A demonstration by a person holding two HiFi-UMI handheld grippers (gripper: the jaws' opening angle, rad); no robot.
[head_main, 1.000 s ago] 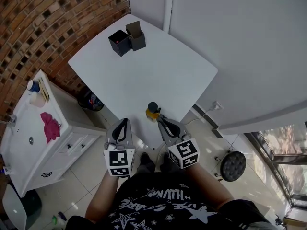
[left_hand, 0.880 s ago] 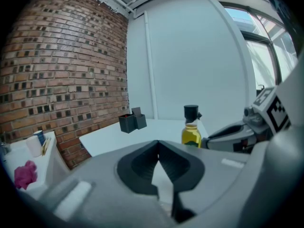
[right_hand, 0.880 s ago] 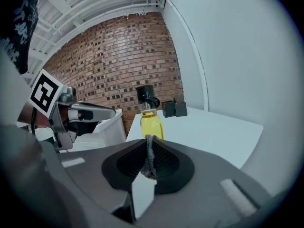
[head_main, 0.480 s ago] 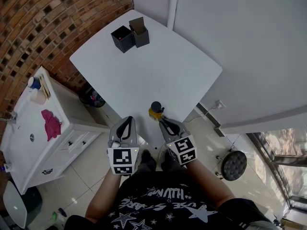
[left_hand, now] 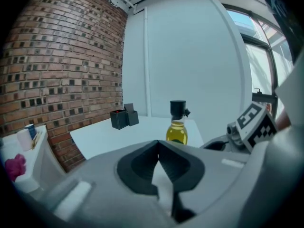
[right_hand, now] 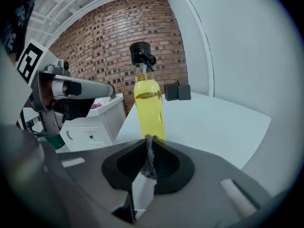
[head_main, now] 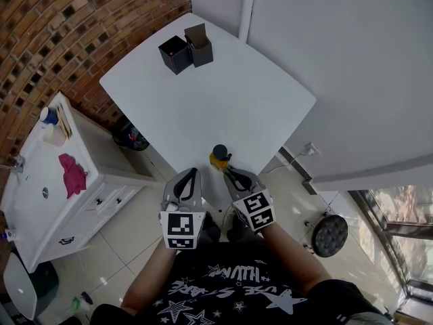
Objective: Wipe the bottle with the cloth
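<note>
Where the bottle (head_main: 218, 158) stands, black boxes (head_main: 185, 49) beyond

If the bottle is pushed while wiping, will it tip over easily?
The bottle looks tall and narrow, so a push near its black cap would probably tip it. It seems mostly full of yellow liquid, so likely fairly heavy. It stands near the table edge, so it might fall off.

I take the white table (head_main: 223, 107) as my anchor. At its far corner I see a black open box (head_main: 174, 54) and a taller dark box (head_main: 198, 45), side by side and touching. Left of the table runs a brick wall (head_main: 61, 39). A white cabinet (head_main: 95, 202) stands there too, with a pink rag (head_main: 72, 174) on top. A dark bin (head_main: 128, 139) sits under the table's left edge. Right of the table stands a round black stool (head_main: 329, 233).
</note>
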